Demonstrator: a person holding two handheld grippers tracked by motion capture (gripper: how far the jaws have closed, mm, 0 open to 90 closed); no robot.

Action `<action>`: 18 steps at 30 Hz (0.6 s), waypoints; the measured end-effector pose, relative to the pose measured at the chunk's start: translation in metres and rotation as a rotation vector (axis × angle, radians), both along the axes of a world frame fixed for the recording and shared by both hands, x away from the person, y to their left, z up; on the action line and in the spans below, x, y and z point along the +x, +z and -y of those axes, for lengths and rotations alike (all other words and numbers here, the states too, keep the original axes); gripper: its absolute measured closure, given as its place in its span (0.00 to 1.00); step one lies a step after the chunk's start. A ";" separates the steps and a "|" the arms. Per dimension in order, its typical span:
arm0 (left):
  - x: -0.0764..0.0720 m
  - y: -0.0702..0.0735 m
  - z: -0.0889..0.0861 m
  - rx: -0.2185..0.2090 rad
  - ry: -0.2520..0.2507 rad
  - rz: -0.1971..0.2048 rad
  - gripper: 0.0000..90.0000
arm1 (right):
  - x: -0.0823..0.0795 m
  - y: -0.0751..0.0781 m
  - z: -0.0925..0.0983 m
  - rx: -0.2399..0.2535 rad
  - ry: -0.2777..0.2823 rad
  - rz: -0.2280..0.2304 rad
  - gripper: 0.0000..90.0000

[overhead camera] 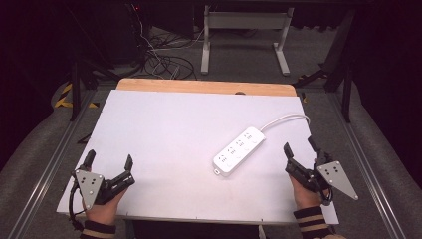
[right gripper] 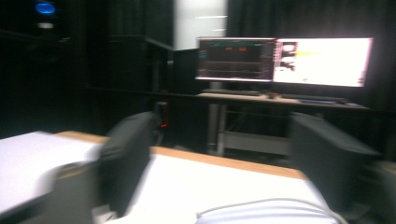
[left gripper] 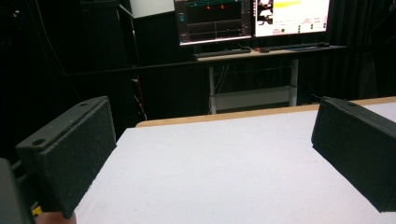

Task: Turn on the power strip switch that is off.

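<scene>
Bench (overhead camera: 164,129), white top with a wooden strip along the far edge. One item on it: a white power strip (overhead camera: 239,150), lying diagonally right of centre, its cord (overhead camera: 283,119) curling off toward the far right.

Left gripper (overhead camera: 108,164) sits at the near left corner, fingers spread wide, nothing between them. Its own view confirms this: two black pads (left gripper: 74,158) far apart over bare white surface. It is well apart from the power strip.

Right gripper (overhead camera: 298,149) is at the near right, near the strip's right side but not touching it. Fingers open, holding nothing. The right gripper view is blurred; the cord (right gripper: 266,207) shows low in the frame between the fingers (right gripper: 128,158), and monitors (right gripper: 285,60) glow on a desk beyond.

Judgement: this looks like the approach step, with no grasp made. The right gripper is the better placed. The next move likely calls for turning it toward the strip, bringing the open fingers down across the narrow width of the body, then closing. The strip is flat and smooth, so a grip too near an end could let it pivot or slide. The cord may drag.
</scene>
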State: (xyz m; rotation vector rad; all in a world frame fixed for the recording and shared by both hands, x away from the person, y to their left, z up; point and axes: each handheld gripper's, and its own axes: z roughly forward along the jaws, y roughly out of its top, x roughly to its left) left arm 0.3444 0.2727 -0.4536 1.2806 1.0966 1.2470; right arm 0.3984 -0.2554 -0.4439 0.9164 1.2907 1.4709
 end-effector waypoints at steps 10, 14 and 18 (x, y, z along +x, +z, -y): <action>0.000 0.000 0.000 0.001 -0.003 0.000 0.00 | 0.003 -0.002 -0.002 -0.012 0.003 -0.011 0.06; 0.000 0.000 0.000 -0.003 -0.003 -0.001 0.00 | 0.004 -0.002 -0.003 -0.009 0.009 -0.022 0.06; 0.000 0.000 0.001 0.000 -0.003 0.000 0.00 | 0.004 -0.003 -0.002 -0.012 0.011 -0.027 0.06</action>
